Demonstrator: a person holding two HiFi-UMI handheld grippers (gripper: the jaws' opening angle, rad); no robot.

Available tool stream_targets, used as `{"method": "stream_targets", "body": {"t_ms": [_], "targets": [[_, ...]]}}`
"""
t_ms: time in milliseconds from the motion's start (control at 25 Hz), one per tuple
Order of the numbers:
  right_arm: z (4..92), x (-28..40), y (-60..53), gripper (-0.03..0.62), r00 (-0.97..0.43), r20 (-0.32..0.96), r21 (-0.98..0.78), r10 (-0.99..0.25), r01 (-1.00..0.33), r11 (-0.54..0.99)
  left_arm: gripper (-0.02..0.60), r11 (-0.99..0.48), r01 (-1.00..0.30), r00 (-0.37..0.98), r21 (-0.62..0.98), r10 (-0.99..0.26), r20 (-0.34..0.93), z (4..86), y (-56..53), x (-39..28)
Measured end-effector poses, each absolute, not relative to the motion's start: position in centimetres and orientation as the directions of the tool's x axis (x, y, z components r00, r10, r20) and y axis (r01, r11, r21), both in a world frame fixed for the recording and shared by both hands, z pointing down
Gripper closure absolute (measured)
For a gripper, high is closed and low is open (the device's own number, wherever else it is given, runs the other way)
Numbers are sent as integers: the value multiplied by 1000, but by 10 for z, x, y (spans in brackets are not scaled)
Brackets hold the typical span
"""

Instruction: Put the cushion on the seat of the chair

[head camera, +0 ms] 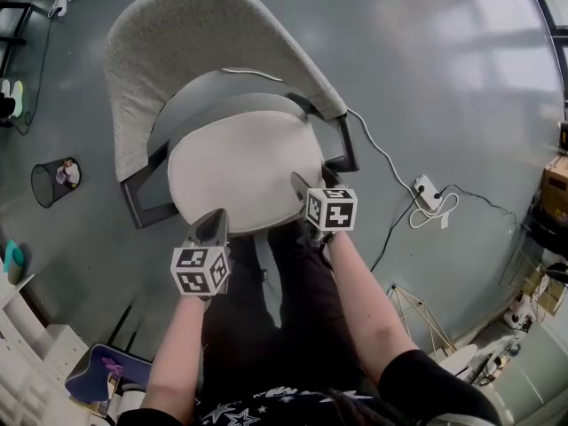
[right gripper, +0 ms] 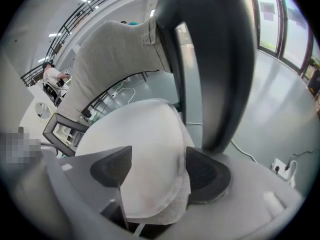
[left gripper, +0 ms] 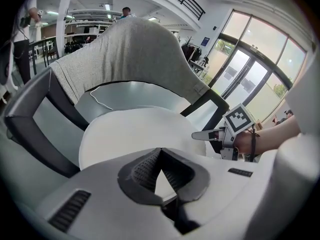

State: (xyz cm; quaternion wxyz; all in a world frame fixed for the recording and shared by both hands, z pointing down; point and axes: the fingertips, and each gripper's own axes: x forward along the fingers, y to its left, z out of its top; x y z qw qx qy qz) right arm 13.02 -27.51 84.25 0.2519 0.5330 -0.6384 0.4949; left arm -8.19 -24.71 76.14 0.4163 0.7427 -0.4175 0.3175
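The cushion (head camera: 244, 167), a pale, rounded pad, lies flat on the seat of the chair (head camera: 177, 43). It is slightly longer from one dark armrest (head camera: 142, 198) to the other than from front to back, and its near edge reaches the chair's front rim. The grey curved backrest rises behind it and the armrests close in on both sides. On the floor, a white cable (head camera: 382, 153) runs from behind the chair to a power strip (head camera: 428, 192) off its right side, and a wire bin (head camera: 55, 183) stands well off its left. Both bare forearms reach from the chair's front, pitched steeply down. The left gripper (head camera: 216, 220) sits at the front left edge with its tips pinched together on the cushion. The right gripper (head camera: 300, 183) is at the front right edge, its jaws spread wide astride the cushion's rim without clamping it.
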Motion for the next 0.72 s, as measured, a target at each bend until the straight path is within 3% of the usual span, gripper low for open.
{"method": "stream_targets", "body": {"t_ms": [240,560,720], "targets": [[837,148,-263,286,-228,871,-292,-435,-953,-86,574,-331,-871,471,362,-354,808,760,-251,-85],[772,128,-258,290,-150,828,-261,-541,-956,-134,574,-420,-824,542,380,-390,744,717,-279,-98],[724,107,-270,343,-100,766,-241,-635,-960,-140,574,-457,-795,592,399,-442,674,683,-302,-102]]}}
